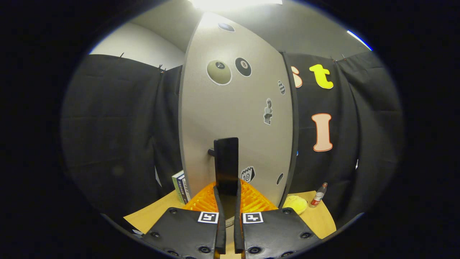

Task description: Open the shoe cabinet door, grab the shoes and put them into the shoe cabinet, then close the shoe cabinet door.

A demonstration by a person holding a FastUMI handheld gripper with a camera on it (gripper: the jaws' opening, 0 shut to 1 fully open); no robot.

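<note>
Tool [229,205]: two fingers nearly closed, set one on each side of the tall dark handle [226,163] of the shoe cabinet door [237,115]; the fingertips [217,194] reach the lower end of the handle and appear to press on it from left and right, with only the narrow width of the handle between them. Each finger carries a square black-and-white marker on its near upper face. Shoe cabinet door: pale grey panel, upright, directly beyond the fingers and close to them, rising high above the tool; dark edge strip down its right side; handle stands off the panel on a short dark stub at its upper left. Stickers on the panel include a round olive one and a black billiard ball near the top, a small checkered one and a small bust figure towards the right, and two more low down near the handle. Orange slatted item [251,201]: low at the foot of the door, showing on both sides of the fingers; what it is cannot be told. Books [181,187]: upright, left of the door's foot, on the wooden tabletop [151,216]. Yellow round object [296,204]: on the tabletop right of the door's foot. Small bottle [318,195] with red label: upright, just right of the yellow object. Black cloth wall on both sides behind.
</note>
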